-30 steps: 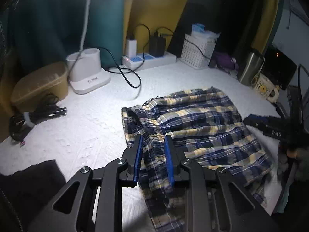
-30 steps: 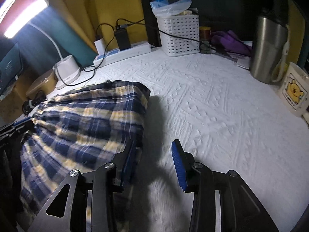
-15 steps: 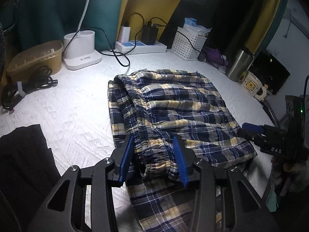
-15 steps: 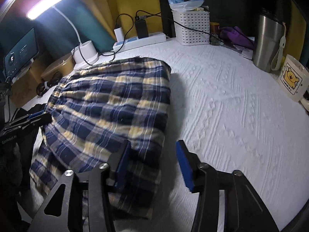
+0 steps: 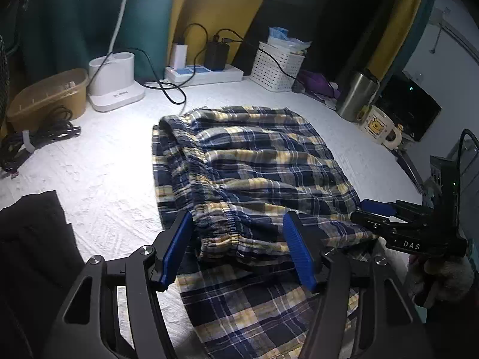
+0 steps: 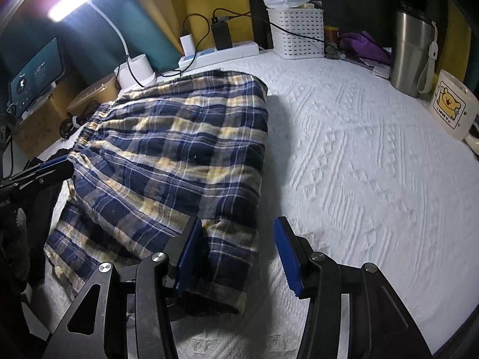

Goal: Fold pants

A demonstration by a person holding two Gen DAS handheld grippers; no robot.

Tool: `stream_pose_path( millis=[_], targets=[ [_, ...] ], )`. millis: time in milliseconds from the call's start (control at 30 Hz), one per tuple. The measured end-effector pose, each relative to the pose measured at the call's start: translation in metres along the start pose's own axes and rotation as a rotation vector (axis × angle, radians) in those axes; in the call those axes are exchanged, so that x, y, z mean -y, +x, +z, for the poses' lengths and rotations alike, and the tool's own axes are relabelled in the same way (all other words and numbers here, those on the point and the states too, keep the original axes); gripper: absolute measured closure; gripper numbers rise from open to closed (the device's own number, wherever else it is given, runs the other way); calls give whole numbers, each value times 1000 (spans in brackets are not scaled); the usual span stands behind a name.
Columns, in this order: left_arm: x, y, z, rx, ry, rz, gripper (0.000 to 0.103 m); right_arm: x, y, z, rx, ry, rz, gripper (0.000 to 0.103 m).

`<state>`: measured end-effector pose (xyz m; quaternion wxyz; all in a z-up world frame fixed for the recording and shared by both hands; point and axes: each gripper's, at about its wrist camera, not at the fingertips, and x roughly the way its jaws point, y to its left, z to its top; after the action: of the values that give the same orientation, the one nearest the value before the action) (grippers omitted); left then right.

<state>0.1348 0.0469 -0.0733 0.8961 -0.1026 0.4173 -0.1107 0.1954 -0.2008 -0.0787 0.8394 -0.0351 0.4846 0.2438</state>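
Blue and yellow plaid pants (image 5: 263, 161) lie folded over on the white textured cover (image 5: 98, 179), with the elastic waistband (image 5: 221, 227) nearest my left gripper. My left gripper (image 5: 238, 248) has its jaws opening; the waistband sits between the blue pads, which do not press it. In the right wrist view the pants (image 6: 179, 140) show their folded right edge. My right gripper (image 6: 239, 254) is open, with the near corner of the fold lying between its fingers and the right pad (image 6: 287, 254) clear of the cloth. The right gripper (image 5: 377, 218) also shows at the pants' right side.
Along the back stand a white lamp base (image 5: 113, 83), a power strip (image 5: 203, 73) with chargers and cables, a white basket (image 5: 277, 67), a steel tumbler (image 6: 411, 53) and a bear mug (image 6: 452, 104). A tan bin (image 5: 45, 95) and a dark cloth (image 5: 33, 239) lie left.
The left jaws widened and let go of the waistband. The right jaws widened a little. Both grippers drew back toward the near edge, so more of the folded pants shows.
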Motion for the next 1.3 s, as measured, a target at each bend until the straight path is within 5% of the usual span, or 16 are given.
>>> stream_pose_path(
  millis=[100, 200, 233, 267, 500, 1100, 1300],
  targets=[
    [0, 7, -3, -15, 28, 42, 45, 1, -1, -4, 18, 10, 21, 51],
    [-5, 9, -6, -29, 23, 58, 67, 8, -1, -8, 20, 74, 171, 51],
    [-5, 7, -6, -24, 25, 56, 77, 9, -1, -9, 25, 91, 188, 60],
    [-6, 4, -6, -17, 28, 51, 78, 10, -1, -9, 25, 96, 189, 77],
    [-2, -18, 2, 40, 43, 18, 80, -8, -22, -2, 56, 38, 161, 89],
    [-18, -2, -14, -63, -8, 38, 80, -14, -12, -25, 4, 2, 82, 87],
    [-17, 1, -18, -80, 1, 84, 80, -9, -13, -27, 17, -9, 7, 54]
  ],
)
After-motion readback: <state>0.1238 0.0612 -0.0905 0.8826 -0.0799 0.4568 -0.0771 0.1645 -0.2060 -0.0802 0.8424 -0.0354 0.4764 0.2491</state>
